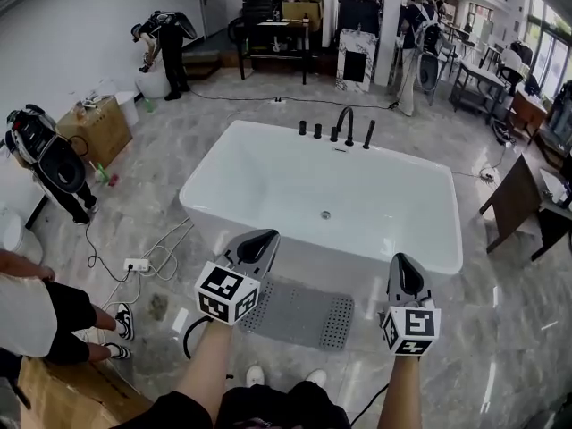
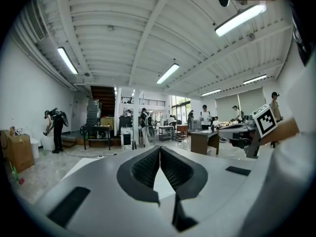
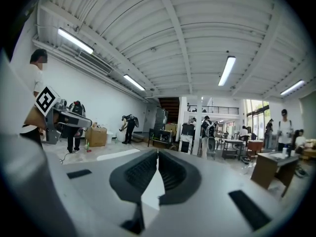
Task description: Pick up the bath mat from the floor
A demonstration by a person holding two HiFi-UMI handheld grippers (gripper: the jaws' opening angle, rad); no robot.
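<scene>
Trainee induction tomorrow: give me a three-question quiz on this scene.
1. True or false: the bath mat lies inside the bathtub.
2. The left tool is: A open; B shut and empty; C shut on the mat.
3. Fill in: the black faucet stands on the tub's ___ rim (near/far).
Key: 1 false; 2 B; 3 far.

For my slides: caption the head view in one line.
Shut left gripper and right gripper hover above grey bath mat beside white bathtub.
</scene>
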